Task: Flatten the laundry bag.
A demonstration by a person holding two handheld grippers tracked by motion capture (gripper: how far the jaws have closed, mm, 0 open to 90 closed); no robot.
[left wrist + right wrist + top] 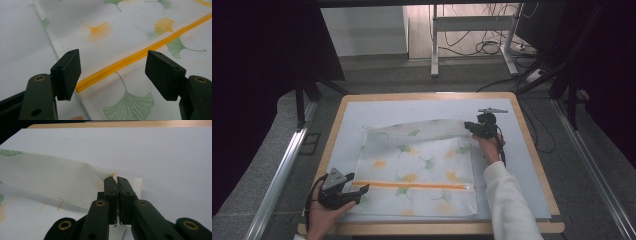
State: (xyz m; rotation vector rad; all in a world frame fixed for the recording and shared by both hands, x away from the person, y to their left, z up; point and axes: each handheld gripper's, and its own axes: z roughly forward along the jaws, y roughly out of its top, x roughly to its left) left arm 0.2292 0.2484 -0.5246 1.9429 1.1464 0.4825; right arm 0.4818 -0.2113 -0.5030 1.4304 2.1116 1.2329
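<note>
On the pale sheet [522,165] that is covering the wooden table [432,96], a white mesh bag [422,165] printed with green and yellow ginkgo leaves is lying flat, its orange zipper [412,185] running across the end nearest me. Its far edge is being folded toward me, so a strip of the plain underside is facing up along the back. I am pinching the far right corner of that folded strip with my right gripper [475,128]; in the right gripper view the two black jaws are standing pressed together on the mesh bag [62,182], with a thin edge of the fabric showing between them, and the cloth is rising from the sheet [150,152] toward them. My left gripper [359,190] is sitting at the near left corner of the bag, by the end of the zipper. In the left gripper view its jaws are standing wide apart, with the zipper [140,56] running between them over the leaf-printed bag [120,32]; they seem to be hovering just above the cloth rather than touching it, though I cannot be sure from this angle. Beyond the table a grey floor [377,75] is stretching back to a white desk frame [472,25] with dark cables [482,47] trailing around its feet.
</note>
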